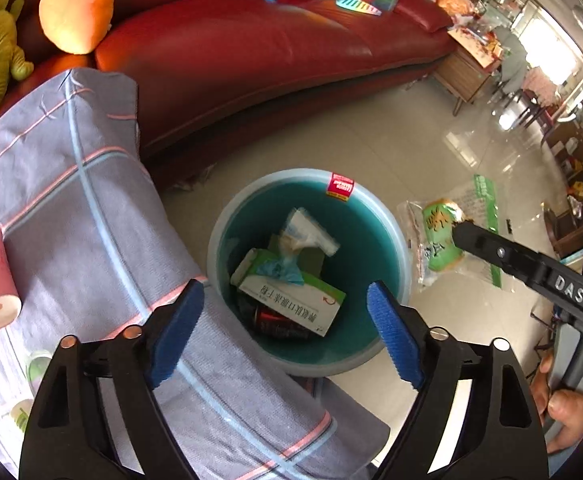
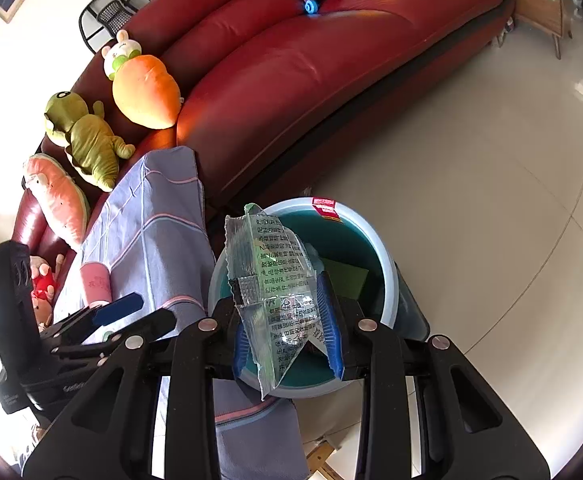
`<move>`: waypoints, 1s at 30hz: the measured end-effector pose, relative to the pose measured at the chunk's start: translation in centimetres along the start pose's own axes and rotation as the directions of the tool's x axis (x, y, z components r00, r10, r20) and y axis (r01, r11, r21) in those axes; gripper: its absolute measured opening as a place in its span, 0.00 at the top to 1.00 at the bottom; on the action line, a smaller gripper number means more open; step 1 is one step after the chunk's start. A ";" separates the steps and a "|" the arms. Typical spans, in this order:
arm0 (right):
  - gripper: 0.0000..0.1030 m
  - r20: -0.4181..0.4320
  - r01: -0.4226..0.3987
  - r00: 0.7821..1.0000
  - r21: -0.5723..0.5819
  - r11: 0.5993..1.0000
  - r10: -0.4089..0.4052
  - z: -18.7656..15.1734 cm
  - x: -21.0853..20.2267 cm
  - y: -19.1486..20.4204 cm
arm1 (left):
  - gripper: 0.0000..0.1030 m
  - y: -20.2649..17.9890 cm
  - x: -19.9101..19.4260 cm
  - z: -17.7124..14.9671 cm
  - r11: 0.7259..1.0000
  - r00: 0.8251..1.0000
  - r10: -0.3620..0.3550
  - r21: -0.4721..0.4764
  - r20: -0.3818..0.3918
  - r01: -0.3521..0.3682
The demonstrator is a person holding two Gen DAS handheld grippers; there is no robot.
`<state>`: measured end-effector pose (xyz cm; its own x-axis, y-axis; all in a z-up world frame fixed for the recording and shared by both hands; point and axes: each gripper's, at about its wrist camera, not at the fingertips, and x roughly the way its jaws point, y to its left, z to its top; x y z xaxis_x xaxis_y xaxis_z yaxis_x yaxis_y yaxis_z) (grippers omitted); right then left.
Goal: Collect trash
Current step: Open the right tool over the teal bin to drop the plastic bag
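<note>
Risk lies with the clear wrapper [image 2: 279,292] pinched between the nearly closed pads of the right gripper [image 2: 287,320]: it hangs over the near rim of the teal bin [image 1: 227,216], so a release here may drop it outside. The left gripper [image 1: 291,332] stands wide and empty above the bin, a box [image 1: 291,300] and tissue lying beyond its tips. Bin depth and the dark can under the box are hard to make out.

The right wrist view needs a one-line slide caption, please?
Right gripper holds a clear printed plastic wrapper above the pale-blue round bin beside the red sofa.
</note>
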<state>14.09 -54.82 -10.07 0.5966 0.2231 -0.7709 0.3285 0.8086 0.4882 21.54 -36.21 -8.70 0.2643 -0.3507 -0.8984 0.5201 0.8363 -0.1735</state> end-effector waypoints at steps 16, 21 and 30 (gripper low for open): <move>0.33 -0.013 0.061 0.998 -0.032 0.998 -0.062 0.2 1.1 1.4 | 0.11 2.8 -3.0 -2.3 0.998 1.000 -0.018 -0.061 0.025 0.020; 0.25 -0.022 0.070 0.997 -0.026 0.997 -0.070 -0.1 0.8 1.8 | 0.11 3.7 -3.4 -3.1 0.996 1.000 -0.015 -0.087 0.017 0.017; 0.20 -0.026 0.069 0.997 -0.020 0.997 -0.069 -1.5 -0.3 3.0 | 0.11 5.7 -5.4 -4.8 0.991 0.999 0.011 -0.136 0.039 -0.005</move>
<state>13.81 -51.62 -8.96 0.5535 0.1804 -0.8130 0.3539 0.8328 0.4257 19.16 -27.48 -6.76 0.3012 -0.3577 -0.8839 0.4031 0.8878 -0.2219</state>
